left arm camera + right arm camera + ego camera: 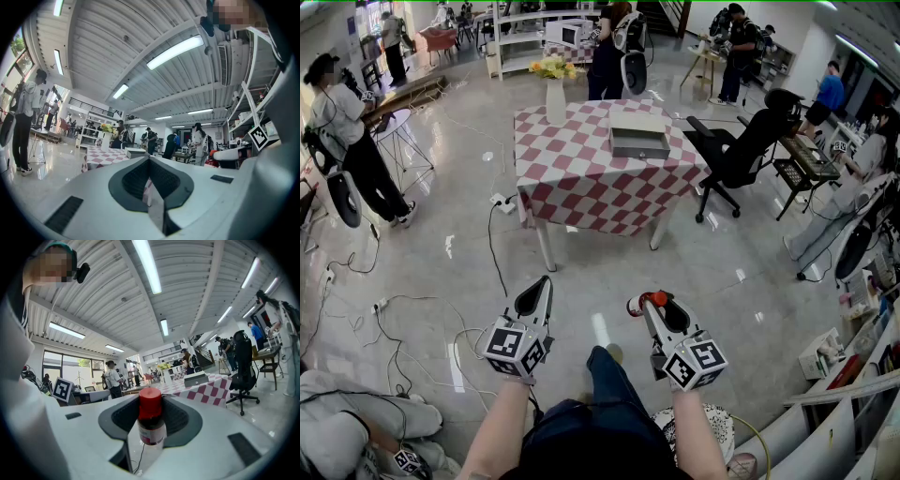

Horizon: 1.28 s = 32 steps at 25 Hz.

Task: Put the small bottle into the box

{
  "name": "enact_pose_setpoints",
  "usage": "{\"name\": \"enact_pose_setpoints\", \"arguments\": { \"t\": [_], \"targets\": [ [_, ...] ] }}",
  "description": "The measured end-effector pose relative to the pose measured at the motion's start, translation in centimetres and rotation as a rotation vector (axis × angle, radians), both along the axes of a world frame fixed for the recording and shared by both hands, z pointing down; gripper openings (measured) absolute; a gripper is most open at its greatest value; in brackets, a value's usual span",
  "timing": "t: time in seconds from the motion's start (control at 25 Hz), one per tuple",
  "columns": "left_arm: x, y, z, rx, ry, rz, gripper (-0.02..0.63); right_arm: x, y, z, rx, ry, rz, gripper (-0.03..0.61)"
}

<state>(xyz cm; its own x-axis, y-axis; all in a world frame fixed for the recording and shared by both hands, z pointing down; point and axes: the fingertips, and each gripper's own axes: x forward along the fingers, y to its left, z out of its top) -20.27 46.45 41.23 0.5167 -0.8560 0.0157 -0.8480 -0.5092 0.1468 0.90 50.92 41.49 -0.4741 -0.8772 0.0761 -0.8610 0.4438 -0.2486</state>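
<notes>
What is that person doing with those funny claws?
A person holds a claw in each hand. The right claw grips a small bottle with a red cap. The left claw is shut and empty. The box sits on the checkered table across the floor, so the bottle isn't in it yet.

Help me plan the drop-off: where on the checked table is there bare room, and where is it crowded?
The checked table is bare across its near half, in front of the vase and the grey box, and in the strip between those two. The far right corner is tightest: the box sits there and a black office chair stands beside that edge.
</notes>
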Motion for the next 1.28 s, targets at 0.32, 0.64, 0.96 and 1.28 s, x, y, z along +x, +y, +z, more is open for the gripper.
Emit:
{"name": "enact_pose_setpoints", "arguments": {
  "t": [0.32,0.64,0.96,1.28],
  "targets": [
    [0.8,-1.2,-0.2,0.012,-0.017,0.000,0.006,0.4,-1.6,0.1,0.004,0.012,-0.009,0.147],
    [1.9,-3.4,1.3,-0.017,-0.027,0.017,0.006,1.0,-4.1,1.9,-0.033,0.000,-0.011,0.147],
    [4.0,-9.6,2.5,-0.039,-0.032,0.033,0.006,2.4,-9.6,2.5,-0.028,0.012,-0.024,0.147],
    [5.8,-17.5,2.4,-0.052,-0.040,0.046,0.006,4.3,-17.2,2.6,-0.047,0.045,-0.022,0.147]
  ]
}}
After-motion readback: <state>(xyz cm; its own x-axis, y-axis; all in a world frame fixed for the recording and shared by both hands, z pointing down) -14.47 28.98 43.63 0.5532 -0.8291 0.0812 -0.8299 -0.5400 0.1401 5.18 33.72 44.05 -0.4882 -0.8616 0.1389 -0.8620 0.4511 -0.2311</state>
